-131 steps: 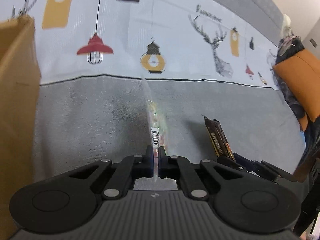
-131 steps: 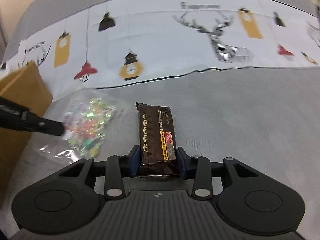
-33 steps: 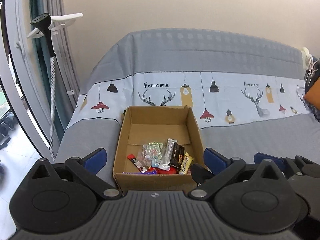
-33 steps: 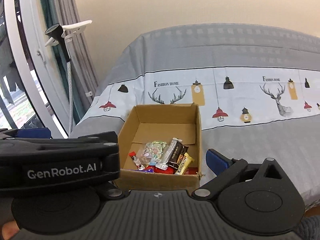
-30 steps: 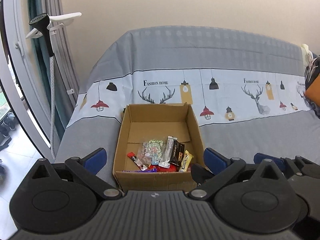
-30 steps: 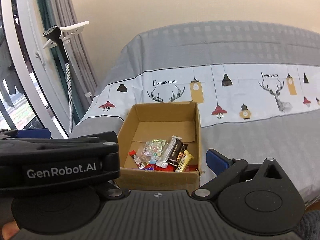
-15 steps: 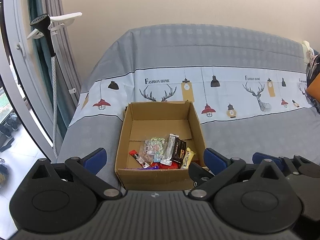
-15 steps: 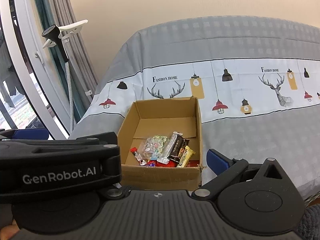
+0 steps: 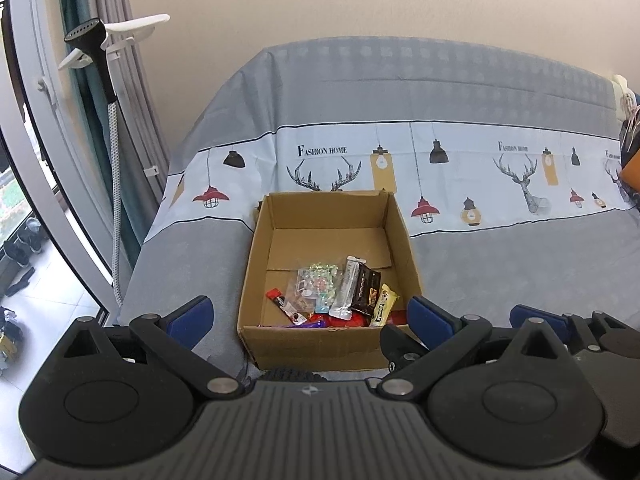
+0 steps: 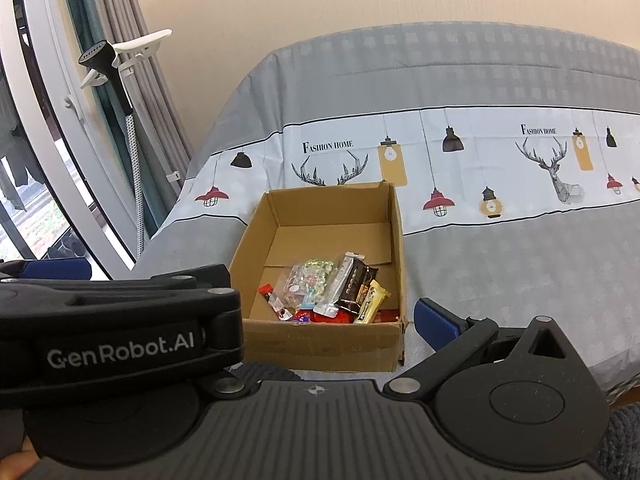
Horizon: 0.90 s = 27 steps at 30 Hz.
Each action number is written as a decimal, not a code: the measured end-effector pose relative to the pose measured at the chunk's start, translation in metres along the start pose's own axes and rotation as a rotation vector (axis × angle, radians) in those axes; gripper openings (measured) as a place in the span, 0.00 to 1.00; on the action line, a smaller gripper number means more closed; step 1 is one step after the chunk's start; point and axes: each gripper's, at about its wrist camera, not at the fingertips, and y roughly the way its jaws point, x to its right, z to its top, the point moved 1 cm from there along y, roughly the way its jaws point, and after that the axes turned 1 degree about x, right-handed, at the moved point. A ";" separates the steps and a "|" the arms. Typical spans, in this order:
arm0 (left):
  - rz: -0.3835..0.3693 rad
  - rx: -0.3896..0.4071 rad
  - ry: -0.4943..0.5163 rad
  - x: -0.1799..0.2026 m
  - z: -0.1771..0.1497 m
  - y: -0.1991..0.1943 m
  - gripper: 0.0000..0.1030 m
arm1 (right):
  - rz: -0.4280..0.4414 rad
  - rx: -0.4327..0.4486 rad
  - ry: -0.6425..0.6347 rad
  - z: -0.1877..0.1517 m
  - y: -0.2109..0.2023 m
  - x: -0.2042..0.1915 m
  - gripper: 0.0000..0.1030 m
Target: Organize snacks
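- The snacks (image 9: pixel 340 292) lie heaped in the near half of an open cardboard box (image 9: pixel 256 264): a clear bag of coloured sweets (image 9: pixel 316 282), a dark brown bar (image 9: pixel 366 292), a yellow bar (image 9: pixel 383 305) and a small red packet (image 9: pixel 282 304).
- The box sits on a bed (image 9: pixel 500 264) with a grey cover that has a pale band of lamps and deer.
- The left gripper (image 9: pixel 310 314) is spread wide and empty, held back from the box.
- The right gripper (image 10: pixel 276 316) is also spread wide, holding nothing, with the left tool's body across its left finger.
- A garment steamer (image 9: pixel 100 64) stands by the curtains (image 9: pixel 132 92) and window on the left.
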 end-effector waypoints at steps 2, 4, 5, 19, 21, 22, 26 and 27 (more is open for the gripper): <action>0.001 0.000 -0.001 0.000 0.000 -0.001 1.00 | 0.002 0.000 -0.001 0.000 0.000 -0.001 0.99; -0.003 -0.007 -0.008 -0.001 0.000 -0.001 1.00 | 0.004 0.002 0.001 -0.001 0.000 -0.001 0.99; -0.003 -0.015 -0.012 -0.001 0.001 0.000 1.00 | 0.003 0.000 0.000 0.000 0.000 -0.001 0.99; -0.007 -0.043 -0.007 -0.002 0.002 -0.002 1.00 | 0.026 -0.017 0.015 0.000 0.000 0.001 0.99; -0.002 -0.040 -0.001 -0.001 0.002 -0.002 1.00 | 0.028 -0.019 0.018 0.000 0.000 0.001 0.99; 0.000 -0.037 0.002 -0.001 0.002 -0.003 1.00 | 0.030 -0.019 0.018 0.000 0.000 0.001 0.99; 0.004 -0.029 0.008 0.000 0.000 -0.005 1.00 | 0.031 -0.019 0.016 0.000 0.000 0.001 0.99; 0.004 -0.027 0.008 0.000 0.000 -0.005 1.00 | 0.030 -0.018 0.016 0.000 0.000 0.000 0.99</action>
